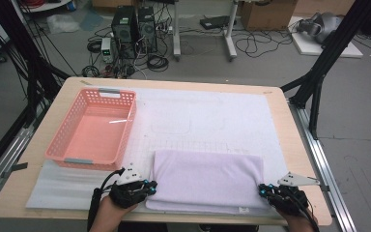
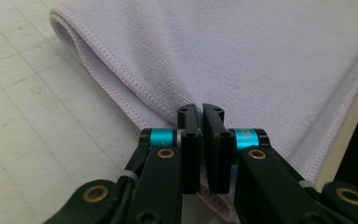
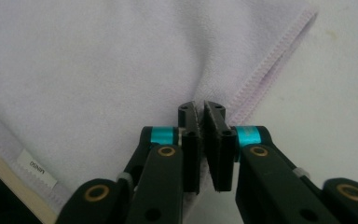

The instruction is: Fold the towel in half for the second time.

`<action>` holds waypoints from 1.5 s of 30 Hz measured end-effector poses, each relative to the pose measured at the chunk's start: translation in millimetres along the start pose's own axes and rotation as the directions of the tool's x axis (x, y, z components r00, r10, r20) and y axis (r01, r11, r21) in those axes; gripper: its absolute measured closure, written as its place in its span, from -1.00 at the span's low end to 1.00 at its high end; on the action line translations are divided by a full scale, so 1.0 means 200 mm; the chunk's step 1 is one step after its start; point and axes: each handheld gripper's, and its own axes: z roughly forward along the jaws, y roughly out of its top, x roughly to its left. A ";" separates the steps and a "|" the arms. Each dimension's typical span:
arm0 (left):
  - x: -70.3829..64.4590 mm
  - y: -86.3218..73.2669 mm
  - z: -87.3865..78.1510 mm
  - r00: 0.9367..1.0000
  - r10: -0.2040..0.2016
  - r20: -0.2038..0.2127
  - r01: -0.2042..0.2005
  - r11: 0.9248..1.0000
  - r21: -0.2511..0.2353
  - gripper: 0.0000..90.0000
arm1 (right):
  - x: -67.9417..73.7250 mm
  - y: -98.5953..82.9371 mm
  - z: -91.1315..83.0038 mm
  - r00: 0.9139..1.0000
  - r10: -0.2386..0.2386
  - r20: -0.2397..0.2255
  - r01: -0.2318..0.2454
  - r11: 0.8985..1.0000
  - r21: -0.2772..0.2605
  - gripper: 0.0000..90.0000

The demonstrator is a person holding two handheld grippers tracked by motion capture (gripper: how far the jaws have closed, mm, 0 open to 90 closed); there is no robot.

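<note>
while both pinch the folded towel (image 1: 206, 179) near edge, left gripper (image 2: 201, 108) & right gripper (image 3: 201, 105) each have cloth just ahead; step looks like next fold, needs lifting both together twd basket (image 1: 92, 128).

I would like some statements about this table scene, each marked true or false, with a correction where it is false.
1. The lilac towel lies folded on the white mat. True.
2. The pink basket holds a second towel. False: the basket is empty.
3. The left tongs are shut on the towel's edge. True: the left gripper view shows the jaws pressed together over the hem.
4. The right tongs hover wide open above the basket. False: they are shut on the towel at its right near corner.
5. The basket stands to the right of the towel. False: it stands at the left, farther from the person.
</note>
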 end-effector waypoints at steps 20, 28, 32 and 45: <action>0.04 0.04 -0.13 0.988 -0.128 0.091 0.137 0.985 -0.104 0.21 | -0.03 0.05 -0.14 0.999 0.044 -0.001 -0.044 0.999 -0.007 0.24; 0.11 0.20 0.06 0.996 -0.085 -0.034 0.079 0.984 -0.160 -0.10 | -0.11 0.17 -0.02 0.992 0.054 0.111 -0.038 0.989 -0.140 -0.08; 0.18 0.26 0.18 0.988 -0.115 -0.100 0.102 0.987 -0.121 -0.13 | -0.16 0.22 0.11 0.992 0.058 0.109 -0.046 0.993 -0.105 -0.10; 0.33 0.27 0.35 0.980 -0.135 -0.143 0.133 0.991 -0.023 -0.15 | -0.31 0.26 0.30 0.996 0.088 -0.029 -0.088 0.996 -0.007 0.15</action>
